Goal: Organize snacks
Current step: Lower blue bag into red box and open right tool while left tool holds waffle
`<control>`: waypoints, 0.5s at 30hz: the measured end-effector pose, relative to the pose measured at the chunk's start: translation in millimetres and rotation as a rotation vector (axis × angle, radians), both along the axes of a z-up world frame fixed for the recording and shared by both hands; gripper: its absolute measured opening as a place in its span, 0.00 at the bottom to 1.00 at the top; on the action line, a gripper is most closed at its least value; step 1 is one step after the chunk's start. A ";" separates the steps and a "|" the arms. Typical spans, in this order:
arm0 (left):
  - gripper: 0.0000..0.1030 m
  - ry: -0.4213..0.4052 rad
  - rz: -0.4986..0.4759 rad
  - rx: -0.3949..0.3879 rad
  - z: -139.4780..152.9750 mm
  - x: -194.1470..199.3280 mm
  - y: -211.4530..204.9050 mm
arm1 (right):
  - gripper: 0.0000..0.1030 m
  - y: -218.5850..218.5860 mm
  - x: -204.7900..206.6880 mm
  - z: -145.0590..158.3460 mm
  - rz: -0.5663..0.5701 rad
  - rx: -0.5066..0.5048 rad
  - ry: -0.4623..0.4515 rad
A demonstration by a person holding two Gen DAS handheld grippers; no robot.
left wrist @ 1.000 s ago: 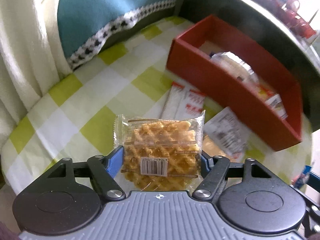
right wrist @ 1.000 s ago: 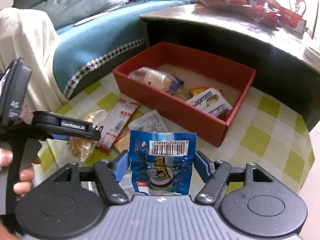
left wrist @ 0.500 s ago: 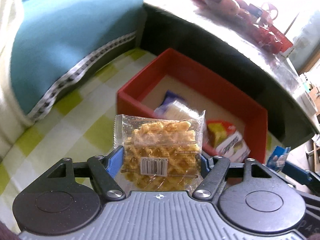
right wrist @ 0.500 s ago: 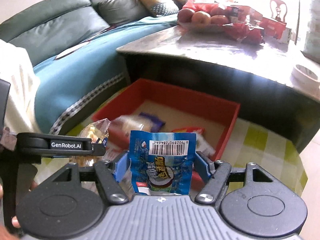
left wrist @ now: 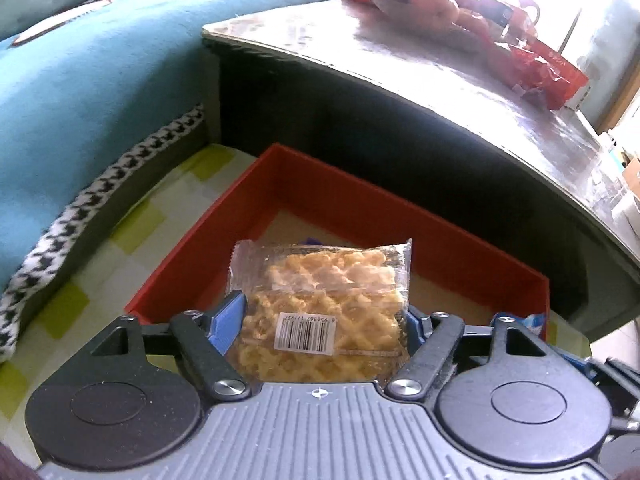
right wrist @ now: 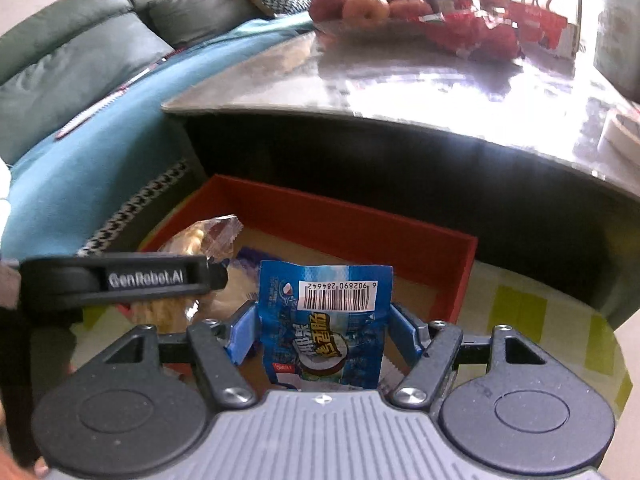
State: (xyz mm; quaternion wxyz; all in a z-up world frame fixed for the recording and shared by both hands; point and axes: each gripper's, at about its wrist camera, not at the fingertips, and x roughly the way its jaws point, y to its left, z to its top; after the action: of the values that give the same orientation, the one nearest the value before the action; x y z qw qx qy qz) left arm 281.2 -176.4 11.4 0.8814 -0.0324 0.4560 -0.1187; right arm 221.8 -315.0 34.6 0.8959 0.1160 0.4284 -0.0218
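The left gripper (left wrist: 324,320) clamps a clear packet of waffle snacks (left wrist: 324,300) upright over the red box (left wrist: 400,208), ready to drop in. The right gripper (right wrist: 322,330) pinches a blue snack packet (right wrist: 324,320) above the same box, which sits on the checked table (right wrist: 520,308).

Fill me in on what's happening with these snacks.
A person is sorting snacks with two handheld grippers. The left gripper is shut on a clear packet of yellow crisps, held above the red box. The right gripper is shut on a blue snack packet, also over the box. Neither is released yet. The box sits on a green-checked cloth.
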 end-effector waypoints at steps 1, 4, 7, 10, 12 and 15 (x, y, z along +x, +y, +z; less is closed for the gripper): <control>0.79 0.010 -0.008 0.000 -4.1 4.4 -3.7 | 0.69 -1.7 3.6 -4.6 0.005 0.009 0.008; 0.80 0.030 -0.021 -0.003 -13.4 11.1 -9.7 | 0.69 -2.8 9.5 -12.0 0.008 0.000 0.025; 0.85 0.027 -0.014 0.010 -19.8 14.1 -12.2 | 0.69 -4.7 12.8 -17.7 0.006 -0.040 0.039; 0.88 0.015 -0.015 0.035 -19.3 11.6 -11.9 | 0.69 -6.6 11.5 -20.3 -0.001 -0.068 0.041; 0.88 0.011 -0.018 0.048 -17.9 9.3 -13.1 | 0.69 -8.4 10.2 -19.7 -0.007 -0.062 0.037; 0.88 -0.008 -0.015 0.073 -15.0 4.0 -12.3 | 0.69 -7.1 8.3 -17.1 -0.007 -0.072 0.025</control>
State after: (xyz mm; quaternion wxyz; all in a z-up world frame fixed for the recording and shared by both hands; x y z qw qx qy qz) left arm 285.3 -188.7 -3.6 0.8829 0.0038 0.4569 -0.1085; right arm 230.1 -322.1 17.5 0.8940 0.0846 0.4381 -0.0417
